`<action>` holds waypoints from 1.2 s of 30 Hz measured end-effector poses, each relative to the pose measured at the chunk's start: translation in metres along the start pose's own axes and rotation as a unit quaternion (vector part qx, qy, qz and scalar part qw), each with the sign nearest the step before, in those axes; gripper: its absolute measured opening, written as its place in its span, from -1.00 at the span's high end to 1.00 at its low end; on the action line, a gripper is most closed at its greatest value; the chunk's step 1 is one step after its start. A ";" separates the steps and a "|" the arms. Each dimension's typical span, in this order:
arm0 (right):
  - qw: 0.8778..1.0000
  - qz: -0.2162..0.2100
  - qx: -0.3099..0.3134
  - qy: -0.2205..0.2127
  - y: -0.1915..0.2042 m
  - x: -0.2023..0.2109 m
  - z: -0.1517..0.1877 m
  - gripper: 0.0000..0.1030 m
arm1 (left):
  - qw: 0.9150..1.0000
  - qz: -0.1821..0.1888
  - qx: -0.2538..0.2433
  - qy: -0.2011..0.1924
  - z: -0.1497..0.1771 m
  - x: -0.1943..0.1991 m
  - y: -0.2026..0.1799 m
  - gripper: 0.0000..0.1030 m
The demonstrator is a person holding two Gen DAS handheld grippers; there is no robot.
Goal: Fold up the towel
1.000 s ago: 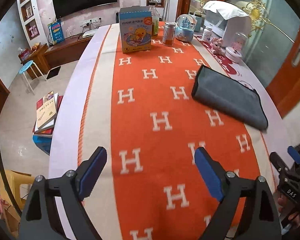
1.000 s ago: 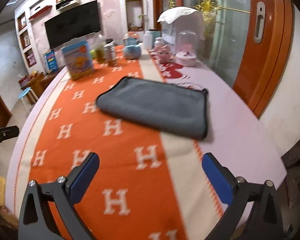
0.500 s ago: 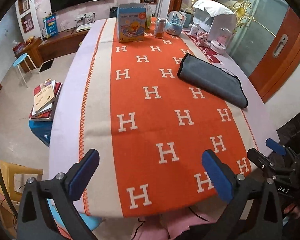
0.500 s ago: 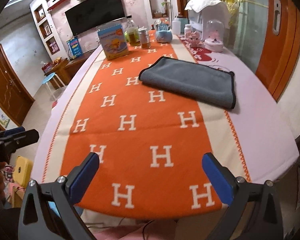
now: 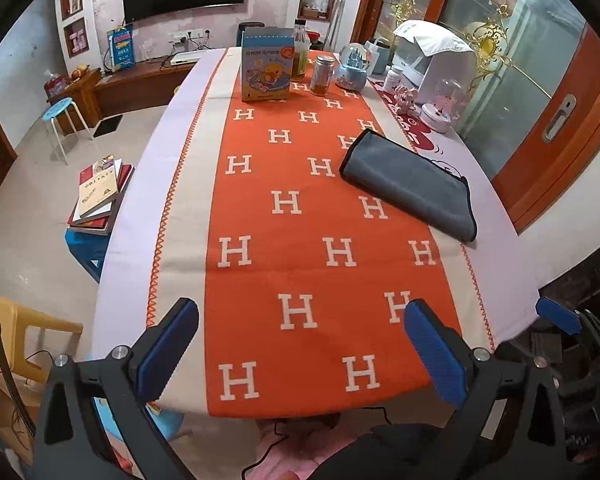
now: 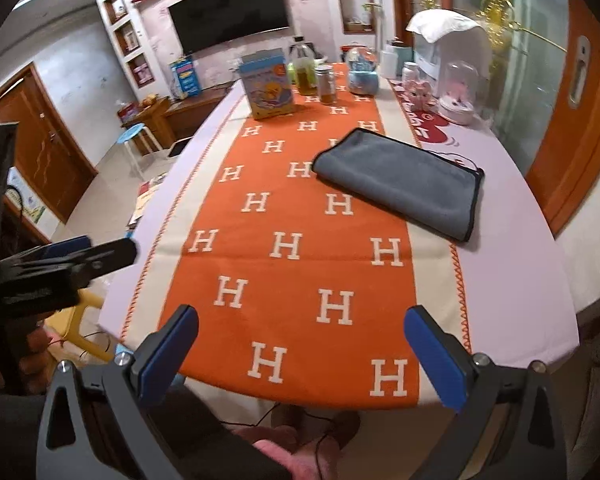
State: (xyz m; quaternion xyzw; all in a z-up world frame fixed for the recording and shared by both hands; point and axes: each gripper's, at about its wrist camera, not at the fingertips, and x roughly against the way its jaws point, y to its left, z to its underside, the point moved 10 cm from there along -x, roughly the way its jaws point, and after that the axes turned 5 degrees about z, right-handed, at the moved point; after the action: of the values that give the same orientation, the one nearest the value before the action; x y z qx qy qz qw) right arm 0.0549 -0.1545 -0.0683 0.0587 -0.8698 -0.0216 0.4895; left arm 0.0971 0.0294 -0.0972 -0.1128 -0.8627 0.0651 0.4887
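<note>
Grey towel [image 5: 410, 186] lies folded flat, right of the orange runner [image 5: 300, 240], its near corner past the runner's zigzag edge | left gripper [image 5: 300, 350] and right gripper [image 6: 300, 354] spread wide, holding nothing, at the runner's near end; likely finished | versus earlier: both pulled farther back from towel; towel unmoved

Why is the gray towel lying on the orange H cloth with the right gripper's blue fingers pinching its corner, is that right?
Not quite. The gray towel does lie on the orange H cloth, but nothing pinches it. The right wrist view shows the right gripper wide open at the near table edge, well short of the towel, its blue fingers holding nothing.
</note>
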 end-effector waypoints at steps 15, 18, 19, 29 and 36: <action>1.000 -0.009 -0.014 0.011 -0.018 0.013 -0.011 -0.99 | 0.996 -0.078 -0.011 -0.038 -0.004 0.022 -0.023 -0.99; 1.000 0.003 -0.018 0.003 -0.023 0.014 -0.013 -0.99 | 0.994 -0.096 -0.015 -0.051 -0.009 0.026 -0.027 -0.99; 1.000 0.004 -0.020 -0.001 -0.025 0.016 -0.014 -0.99 | 0.993 -0.099 -0.015 -0.056 -0.010 0.027 -0.028 -0.99; 0.999 0.019 -0.020 -0.031 -0.034 0.017 -0.026 -0.99 | 0.988 -0.119 -0.002 -0.100 -0.021 0.037 -0.029 -0.99; 0.998 0.012 -0.023 -0.057 -0.033 0.022 -0.034 -0.99 | 0.986 -0.125 0.003 -0.108 -0.026 0.036 -0.026 -0.99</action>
State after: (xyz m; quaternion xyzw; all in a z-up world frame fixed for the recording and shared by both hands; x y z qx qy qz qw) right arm 0.0753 -0.1896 -0.0358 0.0356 -0.8960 -0.0386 0.4409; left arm 0.0978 0.0137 -0.0485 0.0051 -0.9175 0.0181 0.3974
